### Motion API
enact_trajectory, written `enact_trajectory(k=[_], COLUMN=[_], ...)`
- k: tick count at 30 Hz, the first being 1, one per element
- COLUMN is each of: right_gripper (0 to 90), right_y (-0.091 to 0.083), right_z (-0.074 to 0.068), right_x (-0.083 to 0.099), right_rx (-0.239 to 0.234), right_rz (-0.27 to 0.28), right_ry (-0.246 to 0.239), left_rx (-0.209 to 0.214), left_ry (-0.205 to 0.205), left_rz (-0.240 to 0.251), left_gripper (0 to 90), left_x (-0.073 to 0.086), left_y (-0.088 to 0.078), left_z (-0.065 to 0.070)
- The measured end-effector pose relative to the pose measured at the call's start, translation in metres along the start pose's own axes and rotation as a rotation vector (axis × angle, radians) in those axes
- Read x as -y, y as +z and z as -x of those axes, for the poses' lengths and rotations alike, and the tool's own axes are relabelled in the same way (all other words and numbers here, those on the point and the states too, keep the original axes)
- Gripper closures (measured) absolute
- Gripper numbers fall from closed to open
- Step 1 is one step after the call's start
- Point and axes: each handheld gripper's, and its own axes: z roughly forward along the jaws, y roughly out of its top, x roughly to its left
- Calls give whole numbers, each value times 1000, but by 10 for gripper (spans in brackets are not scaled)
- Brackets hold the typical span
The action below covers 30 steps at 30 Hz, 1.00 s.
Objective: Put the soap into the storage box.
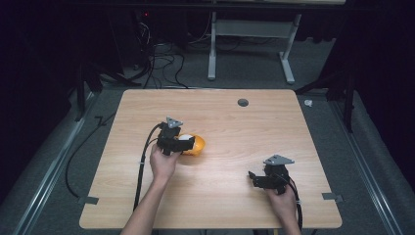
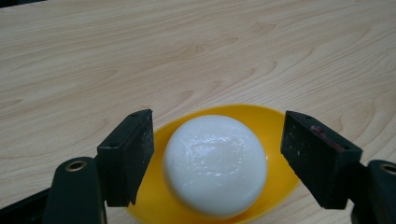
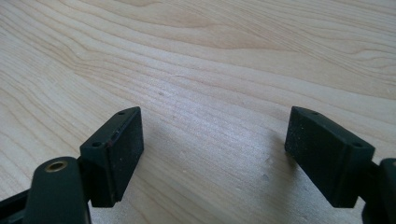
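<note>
White bun point(image 2: 215, 164), round and glossy, sits in yellow bowl point(image 2: 273, 120) on the wooden table point(image 1: 230, 196), left of centre. Left gripper point(image 2: 217, 158) is right at the bowl, jaws spread wide either side of the bun, clear gap on both sides, not touching it. Bowl rim lies under and between the jaws. Right gripper point(image 3: 212, 156) is well apart, near the table's front right, jaws spread over bare wood, holding nothing. Each hand grips its tool from below; black cables trail off the front edge.
</note>
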Motion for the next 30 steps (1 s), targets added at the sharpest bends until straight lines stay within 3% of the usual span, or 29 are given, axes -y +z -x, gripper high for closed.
enact_trajectory(k=[16, 30], right_gripper=[205, 204], right_y=[0, 0], right_z=[0, 0], right_x=[0, 0], right_rx=[4, 3], right_rz=[-1, -1], right_ry=[-2, -2], left_rx=[10, 31], left_ry=[49, 45], left_rz=[19, 50], left_gripper=[254, 247], left_x=[2, 5], left_y=[-26, -42], left_z=[5, 5])
